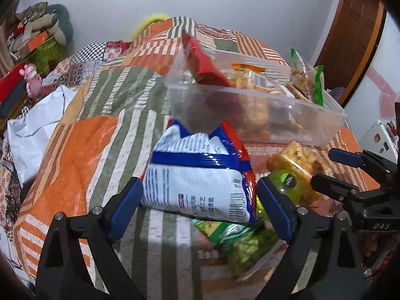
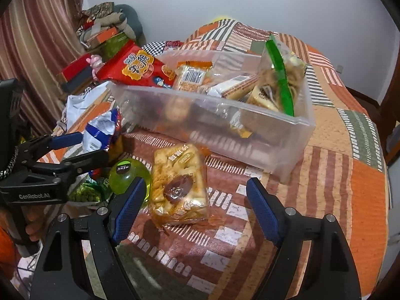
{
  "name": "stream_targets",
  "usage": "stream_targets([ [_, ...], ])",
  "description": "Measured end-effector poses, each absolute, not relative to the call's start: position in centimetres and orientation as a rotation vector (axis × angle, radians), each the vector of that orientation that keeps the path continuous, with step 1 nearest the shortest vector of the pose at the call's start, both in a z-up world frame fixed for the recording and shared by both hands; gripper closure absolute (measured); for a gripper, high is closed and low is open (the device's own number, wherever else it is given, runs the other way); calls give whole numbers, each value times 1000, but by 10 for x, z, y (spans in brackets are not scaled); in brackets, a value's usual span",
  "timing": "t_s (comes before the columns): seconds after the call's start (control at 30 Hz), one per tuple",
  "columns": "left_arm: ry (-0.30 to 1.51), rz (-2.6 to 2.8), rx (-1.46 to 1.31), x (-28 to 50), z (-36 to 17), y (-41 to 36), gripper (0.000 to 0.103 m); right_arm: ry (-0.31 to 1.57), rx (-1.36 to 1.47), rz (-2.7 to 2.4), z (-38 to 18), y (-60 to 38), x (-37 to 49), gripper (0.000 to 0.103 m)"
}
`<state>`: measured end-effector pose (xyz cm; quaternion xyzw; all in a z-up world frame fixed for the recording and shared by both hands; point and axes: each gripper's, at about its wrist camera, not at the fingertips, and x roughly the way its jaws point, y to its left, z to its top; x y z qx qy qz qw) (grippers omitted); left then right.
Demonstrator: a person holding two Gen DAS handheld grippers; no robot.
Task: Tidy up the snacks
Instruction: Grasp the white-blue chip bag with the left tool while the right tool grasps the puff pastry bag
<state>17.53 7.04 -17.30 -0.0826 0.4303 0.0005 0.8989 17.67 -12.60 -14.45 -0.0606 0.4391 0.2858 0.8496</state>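
Note:
A clear plastic bin [image 2: 287, 147] stands on the patchwork bedspread and holds several snack packs, among them a red bag [image 2: 137, 67] and a green-striped bag [image 2: 280, 80]. My left gripper [image 1: 200, 197] is shut on a white and blue snack bag [image 1: 200, 175], held in front of the bin [image 1: 312, 125]. My right gripper [image 2: 196, 205] is open and empty, its fingers either side of a yellow biscuit pack [image 2: 178, 187] lying on the bed. The left gripper [image 2: 82, 147] and its bag [image 2: 100, 132] show at the left of the right wrist view.
A green round jelly cup [image 2: 127, 175] and a green pea snack bag [image 1: 240, 245] lie on the bed beside the biscuit pack. A white plastic bag [image 1: 35, 125] lies at the bed's left edge. Boxes and cushions are piled against the far left wall [image 2: 105, 30].

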Motion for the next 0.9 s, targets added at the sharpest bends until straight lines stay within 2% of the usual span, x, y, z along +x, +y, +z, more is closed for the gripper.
stream_targets([
  [0.33, 918, 5, -199, 202, -184, 70, 2, 976, -119, 605, -157, -123, 185, 24],
  [0.43, 919, 9, -198, 208, -187, 68, 1, 984, -117, 619, -160, -121, 186, 31],
  [0.57, 954, 26, -200, 218, -195, 67, 1, 981, -138, 637, -161, -117, 184, 47],
  [0.67, 962, 14, -228, 222, -199, 69, 1, 971, -151, 640, -162, -114, 181, 49],
  [0.7, 960, 13, -233, 222, -200, 70, 1, 971, -146, 645, -162, -115, 181, 56],
  [0.9, 935, 3, -233, 214, -197, 71, 9, 960, -133, 649, -160, -118, 181, 60],
])
